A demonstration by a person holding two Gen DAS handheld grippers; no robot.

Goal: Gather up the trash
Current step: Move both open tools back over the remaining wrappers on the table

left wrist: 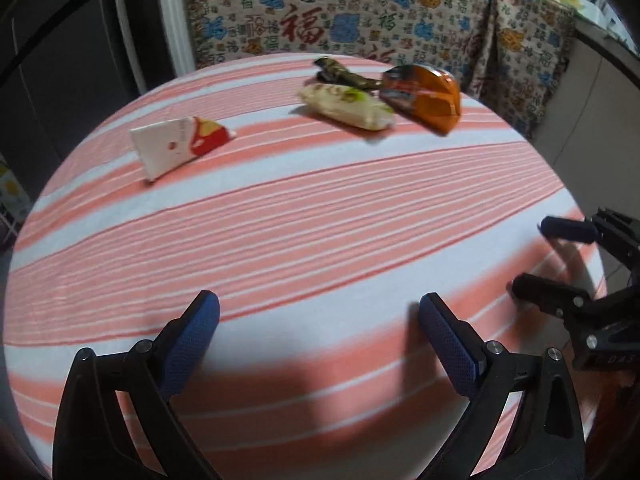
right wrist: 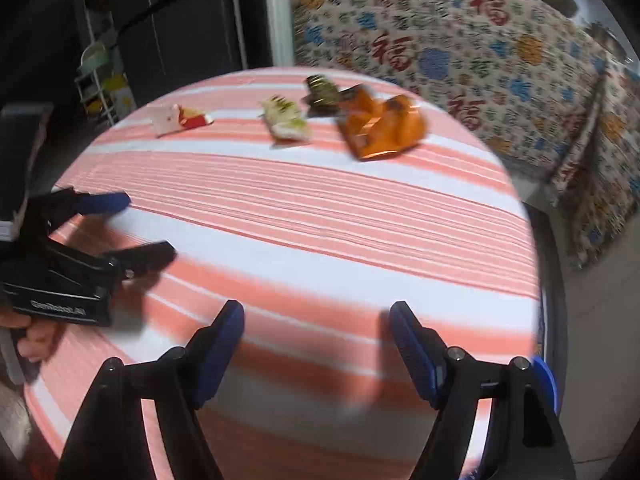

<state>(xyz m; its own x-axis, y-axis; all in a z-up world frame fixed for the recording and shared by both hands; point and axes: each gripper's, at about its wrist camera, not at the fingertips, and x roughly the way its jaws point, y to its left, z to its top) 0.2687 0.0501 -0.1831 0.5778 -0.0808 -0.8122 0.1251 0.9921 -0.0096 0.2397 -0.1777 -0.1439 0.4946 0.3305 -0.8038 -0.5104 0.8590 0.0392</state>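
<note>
- Left hand-held gripper [left wrist: 318,312] is seen spread wide, nothing between the jaws.
- Right hand-held gripper [right wrist: 316,320] is held apart, empty.
- Striped bench [left wrist: 320,216] lies below both.
- Far edge: white-red wrapper [left wrist: 180,146], pale wrapper [left wrist: 346,105], dark wrapper [left wrist: 340,72], orange wrapper [left wrist: 424,96] touching.

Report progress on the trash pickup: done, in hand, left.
Done: nothing visibly collected. In hand: nothing; the left tongs and right tongs are open and empty over the striped tablecloth. Left: the red-and-white wrapper, cream wrapper, dark wrapper and orange bag.
</note>
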